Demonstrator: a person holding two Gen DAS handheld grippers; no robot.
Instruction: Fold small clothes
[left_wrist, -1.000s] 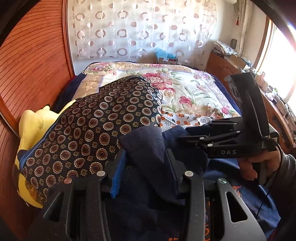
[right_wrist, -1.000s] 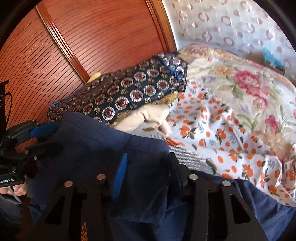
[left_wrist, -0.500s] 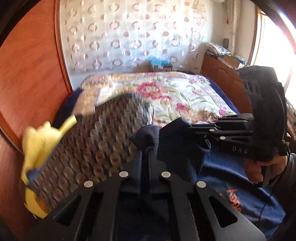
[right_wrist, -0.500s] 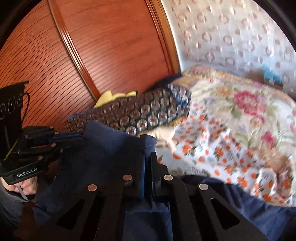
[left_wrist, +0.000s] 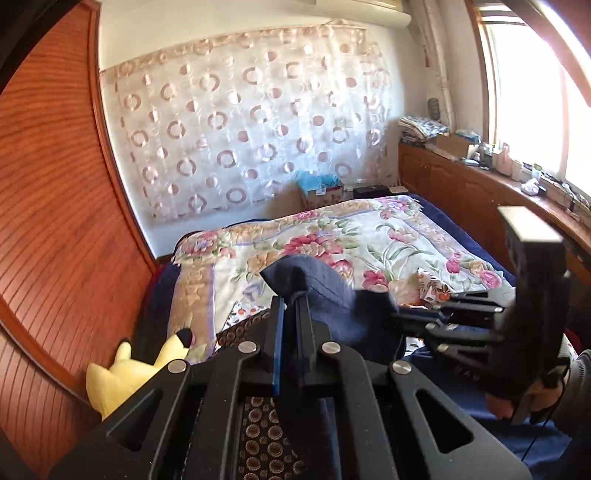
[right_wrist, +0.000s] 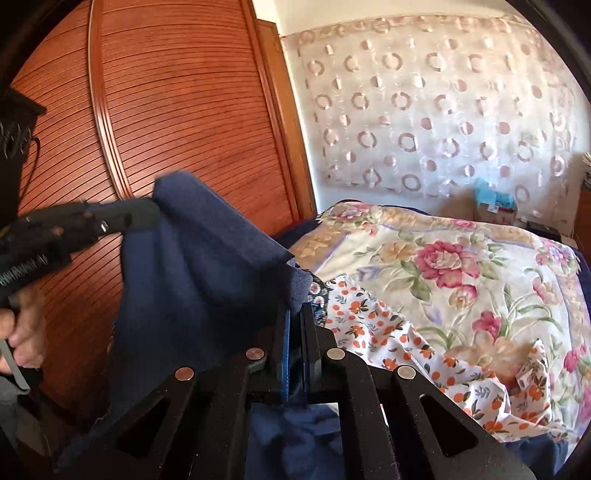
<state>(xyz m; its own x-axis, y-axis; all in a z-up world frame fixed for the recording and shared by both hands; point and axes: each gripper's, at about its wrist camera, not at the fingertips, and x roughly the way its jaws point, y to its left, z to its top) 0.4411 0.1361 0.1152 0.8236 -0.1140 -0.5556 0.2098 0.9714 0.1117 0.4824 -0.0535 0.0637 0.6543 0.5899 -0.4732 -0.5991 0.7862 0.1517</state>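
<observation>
Left wrist view: our left gripper (left_wrist: 291, 299) and right gripper (right_wrist: 295, 314) each have fingers clenched on an edge of the navy garment (right_wrist: 192, 266), hanging between them above the bed (left_wrist: 388, 236). No fold made yet. A second ago fingers were open, garment lower.

At 9 o'clock we face the ribbed wooden wardrobe door (right_wrist: 177, 110); toward 12 o'clock the floral quilted bedspread (left_wrist: 388, 240) gives open passage.
</observation>
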